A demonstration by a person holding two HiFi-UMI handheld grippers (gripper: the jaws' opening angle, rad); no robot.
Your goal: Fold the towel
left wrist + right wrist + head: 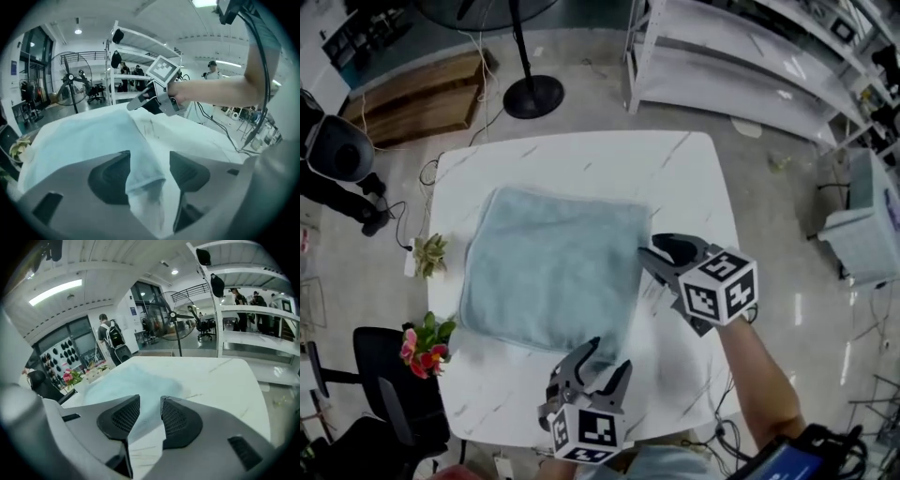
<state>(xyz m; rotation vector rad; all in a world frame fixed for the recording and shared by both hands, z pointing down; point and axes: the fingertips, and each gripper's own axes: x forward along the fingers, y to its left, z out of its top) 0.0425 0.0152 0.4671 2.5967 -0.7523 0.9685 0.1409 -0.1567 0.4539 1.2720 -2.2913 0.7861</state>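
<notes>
1. The left tongs (607,356) are nearest, at the towel's (553,267) 5 o'clock corner. Their jaws stand wide. That corner lies slack between them, lifted a little off the worktop (675,169), and the pads do not press on it.
2. The right tongs (652,248) sit further out, just beside the towel's 3 o'clock edge. Their jaws are narrowly apart with nothing between them, and they aim across the cloth toward 9 o'clock.
3. The step in hand looks like taking hold for a fold, with no grip made yet. Next, the left jaws probably need to close on the corner. The right tongs would need to pinch a second point on the same side. Both could then carry that edge over toward 10 o'clock, kept level so the edges meet.
4. The towel is pale blue, plush and roughly square. It lies flat in the middle of the worktop, turned slightly off the worktop's lines. Its surface is smooth and its borders are soft and rounded. I cannot tell whether it is already doubled.
</notes>
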